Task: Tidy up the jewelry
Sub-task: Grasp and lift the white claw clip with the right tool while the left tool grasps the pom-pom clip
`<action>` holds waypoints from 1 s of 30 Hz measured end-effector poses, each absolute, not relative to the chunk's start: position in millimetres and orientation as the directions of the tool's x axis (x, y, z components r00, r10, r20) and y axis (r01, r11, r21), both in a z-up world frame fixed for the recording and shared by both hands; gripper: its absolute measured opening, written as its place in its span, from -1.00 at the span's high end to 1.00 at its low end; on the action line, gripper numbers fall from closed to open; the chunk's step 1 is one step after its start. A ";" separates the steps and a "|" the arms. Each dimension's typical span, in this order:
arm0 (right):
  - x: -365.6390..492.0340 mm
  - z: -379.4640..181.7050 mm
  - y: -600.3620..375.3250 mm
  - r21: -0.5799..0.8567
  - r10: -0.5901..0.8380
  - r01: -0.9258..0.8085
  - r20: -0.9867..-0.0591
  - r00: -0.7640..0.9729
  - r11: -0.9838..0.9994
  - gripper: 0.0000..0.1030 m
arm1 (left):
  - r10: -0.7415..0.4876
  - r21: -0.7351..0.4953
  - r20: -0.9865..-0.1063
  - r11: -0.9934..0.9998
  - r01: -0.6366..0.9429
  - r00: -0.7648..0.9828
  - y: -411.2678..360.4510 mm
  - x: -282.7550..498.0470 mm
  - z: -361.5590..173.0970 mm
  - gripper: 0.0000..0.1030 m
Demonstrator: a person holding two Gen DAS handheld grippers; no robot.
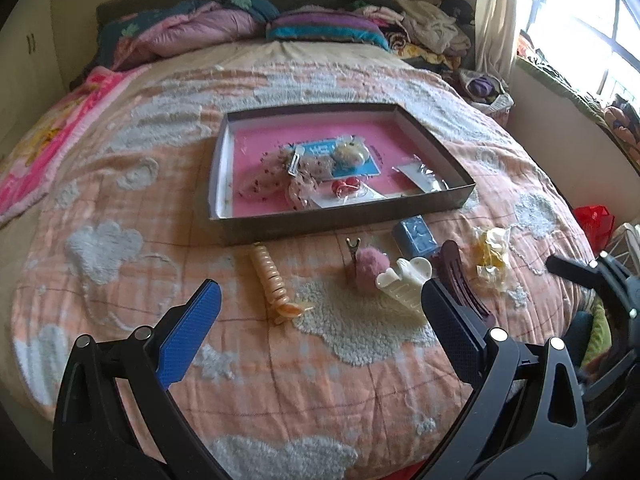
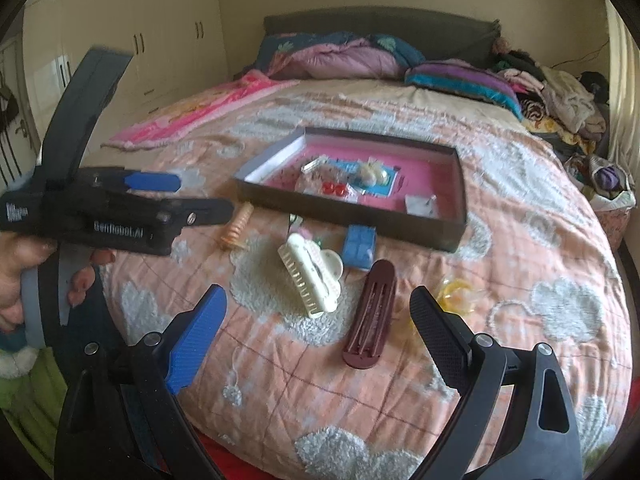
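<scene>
Clearly the sorting is only part done. A shallow dark box (image 1: 344,220) with a pink floor sits in the middle of the left wrist frame on the quilted bed (image 1: 120,184), already holding several packeted pieces and a red trinket, while a row of loose items lies just below its near wall, probably laid out so each can be lifted in turn.

From left to right in that frame these are a peach spiral clip (image 1: 272,280), a pink pom-pom clip (image 1: 365,270), a cream claw clip (image 1: 404,288), a blue case (image 1: 414,236), a maroon barrette (image 1: 460,276) and a yellow packet (image 1: 491,254). The pom-pom and cream clips touch; the blue case lies just beside the box wall.

The left tool (image 1: 320,312) hangs released at lower centre, jaws wide and holding nothing, with the spiral clip and cream clip both showing between its fingers; which it is meant for cannot be told.

The right tool (image 2: 318,332), at the bottom of the right wrist frame, is likewise spread and empty, the maroon barrette (image 2: 370,316) and cream claw clip (image 2: 312,276) lying between its fingers. The barrette's long narrow shape would suit a pinch across its width.
</scene>
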State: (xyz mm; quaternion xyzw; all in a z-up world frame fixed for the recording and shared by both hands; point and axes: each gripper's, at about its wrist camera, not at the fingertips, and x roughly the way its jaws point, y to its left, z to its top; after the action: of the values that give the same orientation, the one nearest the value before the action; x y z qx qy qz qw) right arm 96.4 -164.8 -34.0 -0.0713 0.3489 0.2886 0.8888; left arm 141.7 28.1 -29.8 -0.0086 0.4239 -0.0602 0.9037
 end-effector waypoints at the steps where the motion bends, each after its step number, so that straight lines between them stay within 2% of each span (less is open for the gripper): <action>1: 99.8 -39.1 -161.8 0.070 0.459 -0.566 -0.669 0.585 0.822 -0.79 | -0.120 -0.070 -0.767 0.992 0.103 0.631 27.7 146.9 -31.7 -0.82; 4: 111.2 -54.8 -150.1 0.052 0.445 -0.579 -0.697 0.563 0.814 -0.76 | -0.147 -0.091 -0.777 0.988 0.121 0.612 24.7 164.0 -36.8 -0.78; 6: 119.6 -63.6 -142.1 0.040 0.437 -0.588 -0.710 0.552 0.808 -0.73 | -0.178 -0.122 -0.788 0.983 0.134 0.589 22.8 173.8 -40.4 -0.65; 11: 142.9 -83.3 -123.4 0.050 0.437 -0.604 -0.737 0.515 0.795 -0.46 | -0.243 -0.187 -0.809 0.970 0.158 0.535 16.4 192.8 -51.6 -0.29; 14: 152.1 -94.2 -114.3 0.057 0.436 -0.611 -0.753 0.492 0.789 -0.20 | -0.254 -0.205 -0.820 0.967 0.151 0.513 16.1 201.1 -59.2 -0.13; 16: 156.6 -105.4 -109.8 0.055 0.417 -0.611 -0.778 0.469 0.790 0.22 | -0.274 -0.234 -0.827 0.962 0.142 0.491 17.3 207.3 -65.5 -0.04; 19: 153.8 -107.8 -116.7 0.095 0.440 -0.608 -0.777 0.449 0.788 0.24 | -0.297 -0.262 -0.834 0.955 0.141 0.466 15.7 214.1 -72.9 0.10; 23: 141.6 -100.9 -134.3 0.134 0.459 -0.596 -0.775 0.435 0.792 0.24 | -0.313 -0.274 -0.843 0.950 0.152 0.437 9.4 219.2 -82.2 0.44; 25: 131.0 -94.4 -145.8 0.147 0.470 -0.591 -0.766 0.439 0.793 0.24 | -0.315 -0.268 -0.846 0.949 0.166 0.431 3.9 220.3 -86.5 0.51; 28: 119.7 -86.7 -166.8 0.176 0.475 -0.559 -0.756 0.451 0.810 0.24 | -0.300 -0.247 -0.855 0.953 0.177 0.423 -4.5 222.1 -95.2 0.70; 30: 114.3 -80.5 -181.8 0.201 0.480 -0.528 -0.743 0.467 0.825 0.24 | -0.288 -0.228 -0.856 0.956 0.185 0.430 -9.6 221.5 -98.3 0.74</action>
State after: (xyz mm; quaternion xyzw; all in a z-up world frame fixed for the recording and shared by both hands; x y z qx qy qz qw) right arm 114.3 -181.8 -80.5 -0.0282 0.4242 0.2945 0.8559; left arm 221.5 -9.6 -98.3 -0.0499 0.5153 -0.1399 0.8441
